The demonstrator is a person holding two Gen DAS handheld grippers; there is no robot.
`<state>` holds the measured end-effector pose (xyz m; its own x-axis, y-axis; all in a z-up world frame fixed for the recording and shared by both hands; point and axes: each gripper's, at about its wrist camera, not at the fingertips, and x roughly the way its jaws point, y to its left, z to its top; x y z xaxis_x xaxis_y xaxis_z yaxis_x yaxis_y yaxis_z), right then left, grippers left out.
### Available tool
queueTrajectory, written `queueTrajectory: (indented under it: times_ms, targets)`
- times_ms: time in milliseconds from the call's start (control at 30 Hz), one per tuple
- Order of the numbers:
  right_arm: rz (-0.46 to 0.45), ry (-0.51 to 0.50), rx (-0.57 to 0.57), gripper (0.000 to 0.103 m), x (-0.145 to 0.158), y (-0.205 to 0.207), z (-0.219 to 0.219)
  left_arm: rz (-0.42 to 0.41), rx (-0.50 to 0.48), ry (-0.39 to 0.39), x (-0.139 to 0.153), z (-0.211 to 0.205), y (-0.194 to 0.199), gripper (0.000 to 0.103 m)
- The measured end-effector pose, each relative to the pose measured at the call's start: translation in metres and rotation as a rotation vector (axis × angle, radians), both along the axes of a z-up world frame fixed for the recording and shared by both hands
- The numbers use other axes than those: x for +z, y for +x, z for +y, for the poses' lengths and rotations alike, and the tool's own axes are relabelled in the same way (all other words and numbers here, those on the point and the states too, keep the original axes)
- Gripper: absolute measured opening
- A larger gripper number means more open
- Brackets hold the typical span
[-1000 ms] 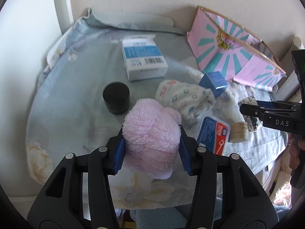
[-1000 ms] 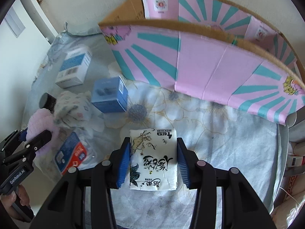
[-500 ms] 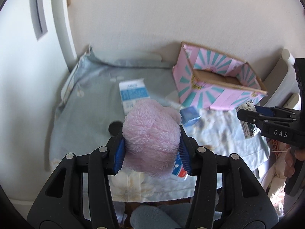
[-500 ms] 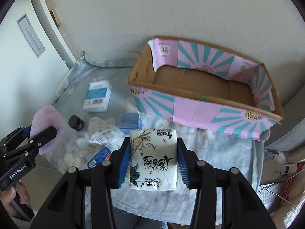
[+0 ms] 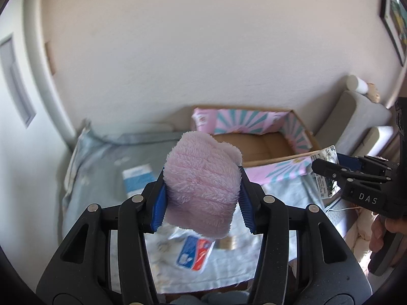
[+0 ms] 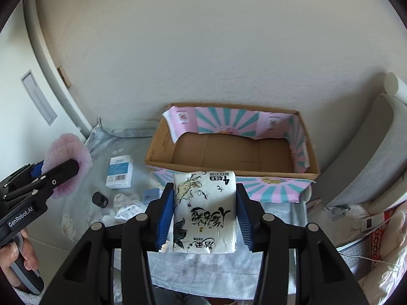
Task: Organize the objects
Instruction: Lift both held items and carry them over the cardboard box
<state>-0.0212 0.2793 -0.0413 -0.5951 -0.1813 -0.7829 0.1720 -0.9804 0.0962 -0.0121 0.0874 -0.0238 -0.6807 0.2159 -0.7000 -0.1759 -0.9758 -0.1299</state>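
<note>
My left gripper [image 5: 202,198] is shut on a fluffy pink cloth [image 5: 203,180] and holds it high above the table; it also shows at the left of the right wrist view [image 6: 67,162]. My right gripper [image 6: 204,211] is shut on a white tissue pack [image 6: 204,211] with black print, held high in front of the open pink-and-teal cardboard box [image 6: 229,157]. The box [image 5: 264,147] is empty inside and stands against the wall. In the left wrist view the right gripper [image 5: 328,162] is at the right with the pack [image 5: 324,175].
On the blue floral cloth [image 6: 84,203] lie a blue-white carton [image 6: 119,169], a black jar [image 6: 100,199], a patterned fabric bundle [image 6: 124,206], a small blue box [image 6: 151,194] and a blue-red packet [image 5: 194,254]. A grey cushion [image 6: 368,167] is at the right.
Both grippers rose and pulled back from the table, each still holding its item. The box interior has come into view and the table objects look smaller.
</note>
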Motion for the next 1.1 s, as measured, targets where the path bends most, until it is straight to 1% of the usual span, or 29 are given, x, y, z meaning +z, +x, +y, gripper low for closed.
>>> queueTrajectory:
  times_ms: [133, 333, 533, 633, 733, 833, 900, 967, 1100]
  targets:
    - [0.016, -0.004, -0.048, 0.042, 0.008, 0.003, 0.024, 0.014, -0.051, 0.008, 0.006, 0.029, -0.005, 0.045]
    - [0.025, 0.004, -0.097, 0.042, 0.013, 0.010, 0.051, 0.018, -0.102, 0.021, 0.009, 0.059, -0.008, 0.045]
    - [0.016, 0.004, -0.132, 0.042, 0.013, 0.011, 0.067, 0.007, -0.147, 0.013, 0.007, 0.080, -0.016, 0.045]
    - [0.009, 0.009, -0.145, 0.042, 0.010, 0.007, 0.071, -0.011, -0.166, 0.024, 0.003, 0.085, -0.025, 0.045]
    - [0.006, 0.013, -0.156, 0.042, 0.008, -0.002, 0.074, -0.041, -0.182, 0.056, 0.000, 0.086, -0.041, 0.045]
    - [-0.017, -0.004, -0.155, 0.042, 0.007, -0.019, 0.079, -0.049, -0.194, 0.047, -0.001, 0.088, -0.061, 0.045]
    - [-0.025, 0.013, -0.151, 0.042, 0.006, -0.031, 0.078, -0.058, -0.201, 0.046, -0.001, 0.089, -0.078, 0.045]
    - [-0.031, 0.033, -0.146, 0.042, 0.007, -0.048, 0.077, -0.078, -0.205, 0.042, -0.004, 0.092, -0.098, 0.045]
    - [-0.053, 0.036, -0.145, 0.042, 0.007, -0.082, 0.077, -0.136, -0.208, 0.035, -0.012, 0.095, -0.137, 0.045]
